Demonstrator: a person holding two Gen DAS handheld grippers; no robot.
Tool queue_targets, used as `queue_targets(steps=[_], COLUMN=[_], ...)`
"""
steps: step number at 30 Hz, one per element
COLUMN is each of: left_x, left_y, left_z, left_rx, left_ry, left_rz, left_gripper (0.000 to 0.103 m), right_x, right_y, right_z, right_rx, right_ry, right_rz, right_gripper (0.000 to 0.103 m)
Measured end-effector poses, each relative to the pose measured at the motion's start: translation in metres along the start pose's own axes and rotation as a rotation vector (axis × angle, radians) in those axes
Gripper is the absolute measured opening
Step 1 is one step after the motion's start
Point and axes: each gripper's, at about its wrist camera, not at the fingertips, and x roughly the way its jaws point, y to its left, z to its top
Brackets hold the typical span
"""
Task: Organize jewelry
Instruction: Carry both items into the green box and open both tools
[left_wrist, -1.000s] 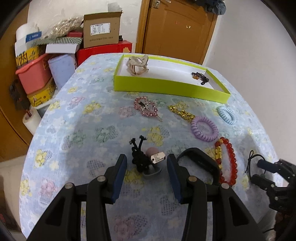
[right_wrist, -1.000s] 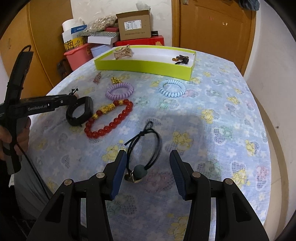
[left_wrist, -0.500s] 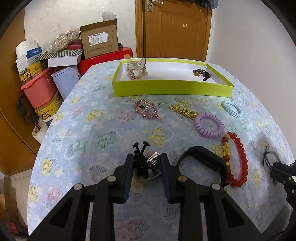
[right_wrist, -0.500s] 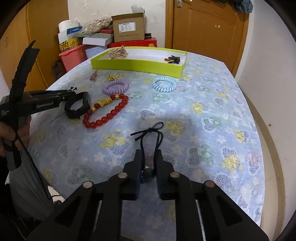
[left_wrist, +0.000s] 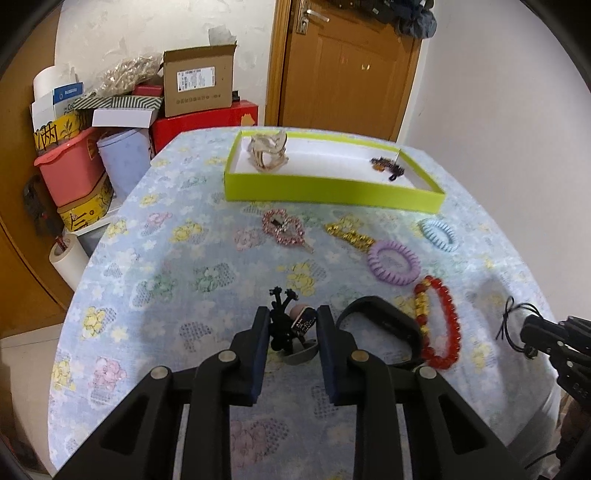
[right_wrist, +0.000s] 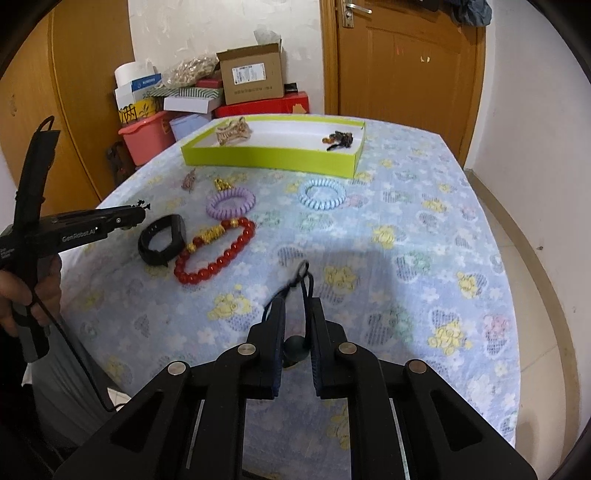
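My left gripper (left_wrist: 291, 325) is shut on a black hair tie with a pink bead and a tag (left_wrist: 295, 325), held above the flowered tablecloth. My right gripper (right_wrist: 295, 325) is shut on a black cord hair tie with a dark bead (right_wrist: 297, 347), lifted off the cloth. The lime-green tray (left_wrist: 332, 192) stands at the far side and holds a beige claw clip (left_wrist: 269, 151) and a dark clip (left_wrist: 388, 167). The left gripper also shows in the right wrist view (right_wrist: 138, 214).
On the cloth lie a pink heart clip (left_wrist: 282, 229), gold chain (left_wrist: 349, 232), purple coil tie (left_wrist: 393, 262), blue coil tie (left_wrist: 439, 234), red bead bracelet (left_wrist: 437, 321) and black band (left_wrist: 380, 328). Boxes and bins (left_wrist: 96, 129) stack beyond the table's left edge.
Both grippers went from open to shut on their hair ties, then rose from the cloth with them.
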Motion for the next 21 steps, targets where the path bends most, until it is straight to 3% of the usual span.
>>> queue_targets(steps=[9,21], left_x=[-0.021,-0.018], left_y=[-0.004,-0.003], left_z=[0.012,0.035], left_rx=[0.006,0.023], left_ry=[-0.045,-0.058], left_rz=[-0.032,-0.044], left_gripper=[0.026,0.026], right_x=[-0.008,-0.006], right_y=[0.001,0.003], right_z=[0.016,0.043], right_rx=[-0.003,-0.030], right_ry=[-0.039,-0.078], right_rz=[0.026,0.050], right_gripper=[0.012,0.012])
